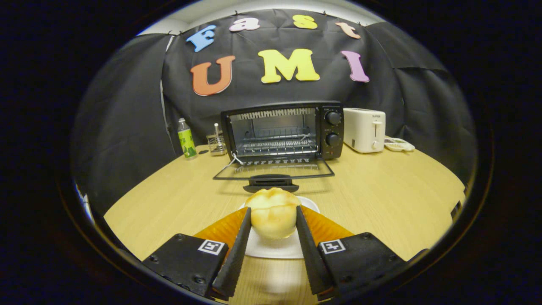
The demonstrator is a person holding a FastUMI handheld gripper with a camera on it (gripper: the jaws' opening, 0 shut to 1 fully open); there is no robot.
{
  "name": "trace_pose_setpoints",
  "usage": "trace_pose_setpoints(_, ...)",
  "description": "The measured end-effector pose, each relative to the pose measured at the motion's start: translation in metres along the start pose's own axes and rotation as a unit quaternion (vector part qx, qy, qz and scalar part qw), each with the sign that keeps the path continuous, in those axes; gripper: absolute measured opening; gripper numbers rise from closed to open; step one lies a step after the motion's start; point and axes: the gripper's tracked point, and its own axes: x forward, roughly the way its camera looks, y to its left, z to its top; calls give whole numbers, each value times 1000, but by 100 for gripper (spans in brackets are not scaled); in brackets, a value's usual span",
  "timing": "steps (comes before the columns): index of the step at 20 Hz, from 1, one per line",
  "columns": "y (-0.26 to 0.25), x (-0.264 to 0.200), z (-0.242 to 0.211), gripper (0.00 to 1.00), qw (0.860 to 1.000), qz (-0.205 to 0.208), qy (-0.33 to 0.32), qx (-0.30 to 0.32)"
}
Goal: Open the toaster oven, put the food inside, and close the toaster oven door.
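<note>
A pale yellow bun [273, 214] sits between my two fingers, and both pads press on its sides, so my gripper [273, 217] is shut on it. The bun is over a small white plate [271, 249] on the wooden table [381, 203]. Whether it rests on the plate or hangs just above it, I cannot tell. Beyond the bun stands the black toaster oven [283, 131]. Its glass door [273, 171] lies folded down flat toward me, handle nearest. The wire rack [277, 146] inside is bare.
A white pop-up toaster [364, 129] stands right of the oven, with a small white tray [398, 145] beside it. Left of the oven are a wire holder [217, 144] and a green-labelled bottle [186, 139]. Black cloth walls close in the table's back.
</note>
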Motion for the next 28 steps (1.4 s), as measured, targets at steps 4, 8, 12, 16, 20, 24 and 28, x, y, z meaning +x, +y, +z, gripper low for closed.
trace_pose_setpoints(4, 11, -8, 30, 68, 1000, 17, -25, 4)
trace_pose_setpoints(8, 21, -5, 63, 68, 999, 28, -43, 17)
trace_pose_setpoints(12, 32, 10, 96, 68, 996, 43, -49, 53)
trace_pose_setpoints(16, 41, 42, 114, 68, 990, 73, -45, 108)
trace_pose_setpoints(20, 41, 85, 119, 67, 978, 92, -52, 178)
trace_pose_setpoints(24, 31, 128, 119, 67, 966, 94, -51, 235)
trace_pose_setpoints(28, 18, 168, 126, 68, 954, 106, -49, 277)
